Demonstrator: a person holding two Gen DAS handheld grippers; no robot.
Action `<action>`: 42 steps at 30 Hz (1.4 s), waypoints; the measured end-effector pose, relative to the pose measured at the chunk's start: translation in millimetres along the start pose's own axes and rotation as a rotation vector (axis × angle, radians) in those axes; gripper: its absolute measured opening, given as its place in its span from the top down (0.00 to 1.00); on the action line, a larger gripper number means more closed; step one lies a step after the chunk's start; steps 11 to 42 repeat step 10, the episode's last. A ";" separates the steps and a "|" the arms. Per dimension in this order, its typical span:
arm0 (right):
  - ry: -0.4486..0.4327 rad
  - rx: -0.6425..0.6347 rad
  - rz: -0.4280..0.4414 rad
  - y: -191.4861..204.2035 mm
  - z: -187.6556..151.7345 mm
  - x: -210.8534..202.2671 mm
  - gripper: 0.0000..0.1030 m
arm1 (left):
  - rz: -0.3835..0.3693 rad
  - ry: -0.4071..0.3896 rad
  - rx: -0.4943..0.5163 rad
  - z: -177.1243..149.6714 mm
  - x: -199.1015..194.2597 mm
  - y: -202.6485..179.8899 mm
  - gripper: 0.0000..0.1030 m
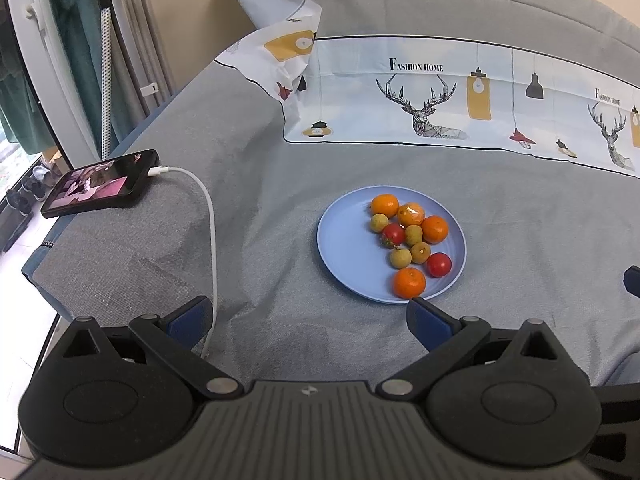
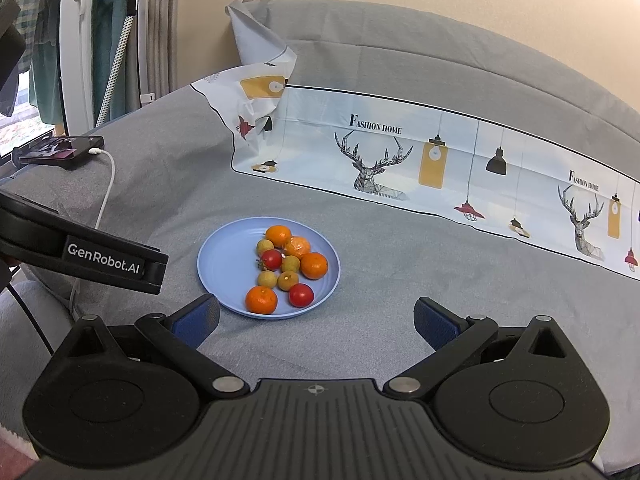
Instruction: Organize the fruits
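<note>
- A round light-blue plate point(image 1: 344, 240) rests on the grey bedspread point(image 1: 260, 208).
- On it, clustered toward its right half, lie four orange mandarins point(image 1: 409, 282), two red cherry tomatoes point(image 1: 439, 264) and four tan longans point(image 1: 400, 257).
- The left gripper point(image 1: 310, 312), blue-padded fingers point(image 1: 424, 322) spread wide, holds nothing near the plate's front rim.
- A black smartphone point(image 1: 100, 184) with a white charging cable point(image 1: 210, 216) lies at left.
- A deer-print pillowcase point(image 1: 440, 100) lies behind the plate.

The blue plate point(image 2: 216, 256) looks like smooth plastic. The bed cover point(image 2: 380, 280) is soft grey cloth — a bit rough. The tomatoes point(image 2: 301, 295) are shiny, the oranges point(image 2: 261, 300) bumpy — dull.
</note>
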State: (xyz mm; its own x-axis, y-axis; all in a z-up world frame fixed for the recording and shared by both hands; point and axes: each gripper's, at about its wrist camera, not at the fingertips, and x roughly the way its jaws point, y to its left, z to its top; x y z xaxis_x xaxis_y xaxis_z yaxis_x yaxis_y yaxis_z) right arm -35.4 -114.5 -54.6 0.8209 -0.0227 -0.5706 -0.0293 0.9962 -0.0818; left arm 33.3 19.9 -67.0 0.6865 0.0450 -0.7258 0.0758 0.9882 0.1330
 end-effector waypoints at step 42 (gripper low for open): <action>-0.003 0.003 -0.001 0.9 0.0 0.4 0.01 | 0.011 0.005 -0.003 -1.4 1.1 -0.3 0.00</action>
